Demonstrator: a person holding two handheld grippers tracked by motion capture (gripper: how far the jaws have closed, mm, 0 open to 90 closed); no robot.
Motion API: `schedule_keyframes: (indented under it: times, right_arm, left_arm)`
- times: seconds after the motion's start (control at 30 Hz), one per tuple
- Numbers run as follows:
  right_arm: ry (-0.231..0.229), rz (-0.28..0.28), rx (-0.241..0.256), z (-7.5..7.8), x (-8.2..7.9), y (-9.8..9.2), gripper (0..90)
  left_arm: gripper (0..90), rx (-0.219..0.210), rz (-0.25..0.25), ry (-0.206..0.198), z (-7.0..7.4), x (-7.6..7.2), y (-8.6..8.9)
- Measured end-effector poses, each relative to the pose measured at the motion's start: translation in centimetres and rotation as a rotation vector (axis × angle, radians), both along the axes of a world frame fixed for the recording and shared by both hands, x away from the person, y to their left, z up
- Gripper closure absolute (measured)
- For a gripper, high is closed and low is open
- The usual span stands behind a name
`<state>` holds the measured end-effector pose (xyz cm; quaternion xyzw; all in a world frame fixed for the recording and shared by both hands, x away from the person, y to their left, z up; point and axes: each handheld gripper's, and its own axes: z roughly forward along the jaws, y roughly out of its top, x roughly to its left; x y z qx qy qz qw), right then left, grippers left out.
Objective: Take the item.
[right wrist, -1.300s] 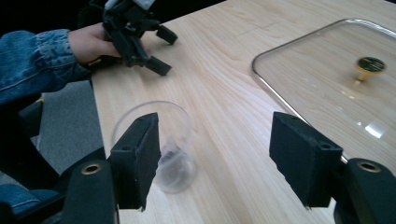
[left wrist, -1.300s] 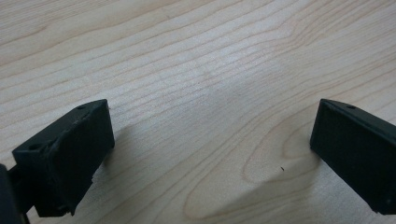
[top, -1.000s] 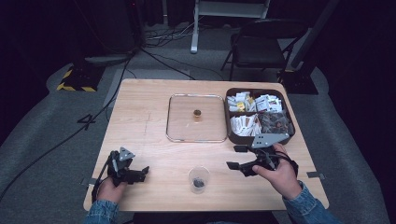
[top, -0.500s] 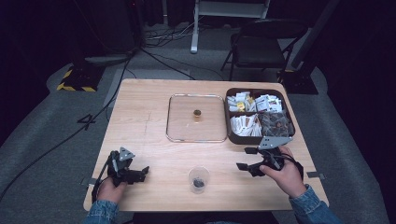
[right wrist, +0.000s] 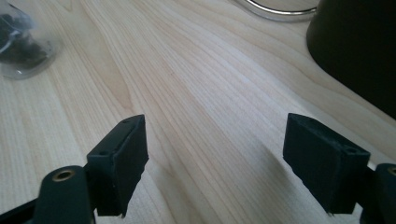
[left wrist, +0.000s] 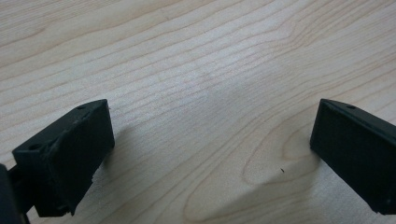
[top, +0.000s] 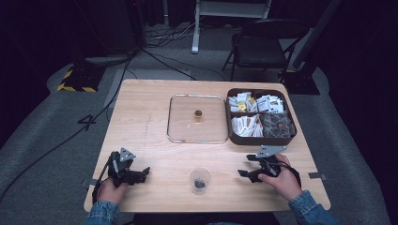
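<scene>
Your left hand (top: 111, 190) holds the left claw (top: 141, 174) low over the light wooden bench (top: 141, 126), near its front left corner, jaws pointing toward the middle of the bench. The left claw is released: in the left gripper view its two black jaws stand wide apart with bare wood grain between them.

Your right hand (top: 281, 180) holds the right claw (top: 245, 168) low over the bench near the front right, jaws pointing toward the left claw. The right claw (right wrist: 215, 163) is also released, its jaws spread with nothing between them.

Count on the bench: one small clear plastic cup (top: 200, 180), one square clear glass lid with a metal rim (top: 197, 118), one dark brown compartmented box (top: 260, 117).

The cup stands between the two claws, closer to the right claw, and apart from both. It holds a dark clump at its bottom; what the clump is cannot be told. In the right gripper view the cup (right wrist: 23, 44) sits ahead and left of the jaws.

The lid lies beyond the cup, with a small brown knob (top: 198, 114) at its centre. The box sits beyond the right claw, just beside the lid, with pale packets in most compartments and dark contents in one.
</scene>
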<state>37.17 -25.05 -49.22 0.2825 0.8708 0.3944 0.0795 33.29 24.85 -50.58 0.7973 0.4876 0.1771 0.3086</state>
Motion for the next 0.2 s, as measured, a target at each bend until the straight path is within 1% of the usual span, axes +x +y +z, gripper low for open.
schedule_keyframes:
  times: [0.1, 0.13, 0.2]
  right_arm:
    - [0.006, -0.001, -0.009, -0.69, -0.14, 0.02, 21.8]
    - [-0.020, 0.004, -0.008, -0.92, -0.22, 0.06, 21.3]
    - [-0.052, 0.019, -0.014, -1.13, -0.28, 0.07, 20.9]
  left_arm:
    - [0.0, 0.001, 0.000, 0.001, 0.01, 0.00, 0.00]
    - [0.0, 0.001, 0.000, 0.001, 0.01, 0.00, 0.00]
    - [0.0, 0.001, 0.000, 0.000, 0.01, -0.01, 0.00]
